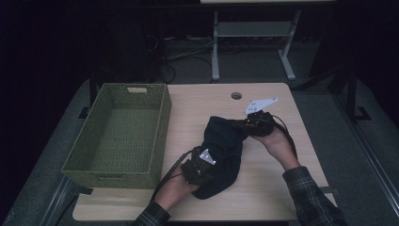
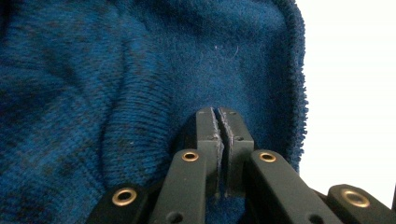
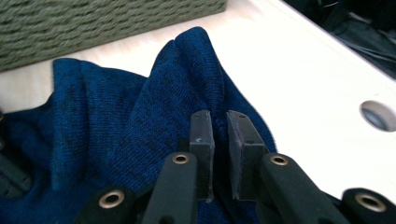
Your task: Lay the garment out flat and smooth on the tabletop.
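Two grips decide what you do next, and both sit on the same dark blue knitted garment (image 1: 221,155) lying crumpled on the counter (image 1: 273,188), just to the right of the green woven basket (image 1: 117,136). Your left gripper (image 1: 200,165) holds the near end: in the left gripper view its jaws are pressed together with a thin fold of the knit (image 2: 140,93) caught between them. Your right gripper (image 1: 251,123) is at the far end, and in the right gripper view its jaws stand close around a raised ridge of the cloth (image 3: 187,70), a narrow gap left between the pads, so I judge that pinch as barely made. The garment's long axis runs from your left hand up and across to your right, slanting away from the basket. The basket lies to the left of both hands, and your left hand is the nearer one, so any carry goes leftward with the left end leading.
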{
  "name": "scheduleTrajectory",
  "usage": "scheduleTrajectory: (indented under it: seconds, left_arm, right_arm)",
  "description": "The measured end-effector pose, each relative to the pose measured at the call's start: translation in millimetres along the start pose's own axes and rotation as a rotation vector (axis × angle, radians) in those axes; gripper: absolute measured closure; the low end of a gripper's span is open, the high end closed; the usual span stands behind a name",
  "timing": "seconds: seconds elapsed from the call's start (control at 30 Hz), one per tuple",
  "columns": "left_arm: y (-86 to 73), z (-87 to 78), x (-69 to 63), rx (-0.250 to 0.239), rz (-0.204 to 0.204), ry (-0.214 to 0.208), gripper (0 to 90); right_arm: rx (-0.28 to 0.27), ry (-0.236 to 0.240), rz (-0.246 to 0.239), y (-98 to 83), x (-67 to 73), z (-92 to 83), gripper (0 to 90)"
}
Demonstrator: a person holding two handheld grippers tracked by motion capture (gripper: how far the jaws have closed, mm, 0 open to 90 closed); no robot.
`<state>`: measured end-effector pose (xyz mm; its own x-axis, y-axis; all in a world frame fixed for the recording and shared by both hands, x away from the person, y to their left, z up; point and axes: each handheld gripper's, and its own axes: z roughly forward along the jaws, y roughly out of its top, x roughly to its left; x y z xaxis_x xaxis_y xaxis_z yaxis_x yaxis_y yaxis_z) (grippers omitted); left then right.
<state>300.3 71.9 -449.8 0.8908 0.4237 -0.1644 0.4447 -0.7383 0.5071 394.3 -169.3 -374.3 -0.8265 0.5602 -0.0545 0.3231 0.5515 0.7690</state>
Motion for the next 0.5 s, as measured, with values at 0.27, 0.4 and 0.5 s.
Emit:
scheduleTrajectory:
  seconds: [0.27, 0.4, 0.5]
  left_arm:
    - [-0.1, 0.0, 0.2, 0.000, 0.001, -0.005, 87.2]
    - [-0.1, -0.2, 0.2, 0.003, 0.005, -0.005, 87.3]
    - [-0.1, -0.2, -0.1, 0.004, 0.005, -0.004, 87.3]
  right_arm:
    - [-0.025, -0.058, 0.019, 21.9, -16.3, 1.5, 81.9]
    - [-0.022, -0.087, 0.025, 32.2, -22.6, 6.3, 82.5]
    - [-0.008, -0.112, 0.031, 41.6, -30.8, 12.0, 82.8]
